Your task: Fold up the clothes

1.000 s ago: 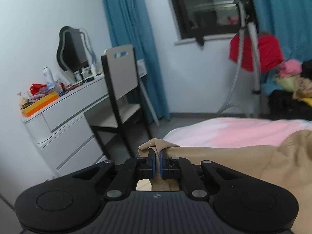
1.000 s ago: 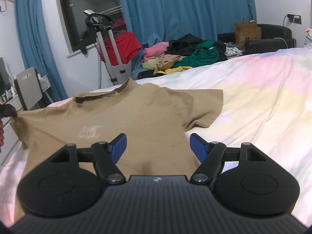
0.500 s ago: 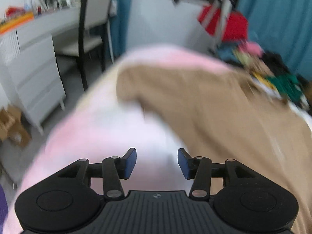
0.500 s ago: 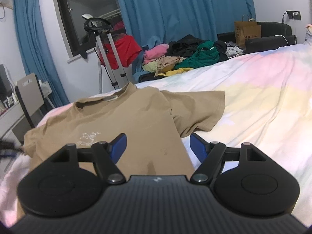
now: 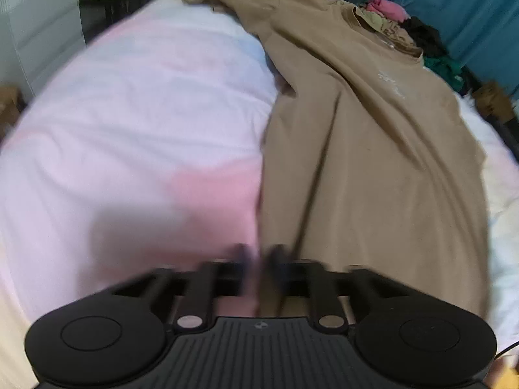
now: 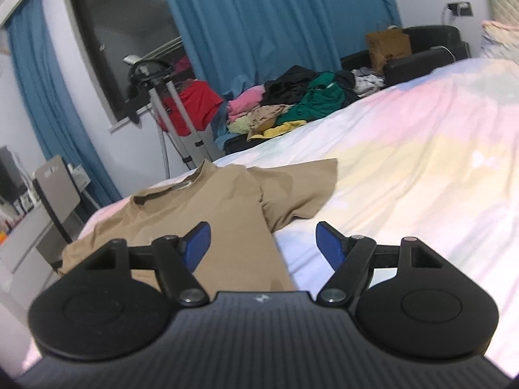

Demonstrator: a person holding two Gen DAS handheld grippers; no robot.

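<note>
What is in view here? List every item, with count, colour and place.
T-shirt: one, tan, spread flat on the bed.
Bed sheet: one, pastel pink, yellow and white, under the T-shirt.
Clothes pile: one, mixed colours, beyond the bed.
Curtains: blue, behind the pile.
Red garment: one, on a stand by the window.
Paper bag: one, brown, far right.
Chair: one, grey back, left of the bed.
Left gripper: black, shut, at the T-shirt's edge.
Right gripper: black, blue pads, open, empty.

Blue curtains (image 6: 275, 26), dark window (image 6: 123, 48), chair (image 6: 56, 188)
</note>
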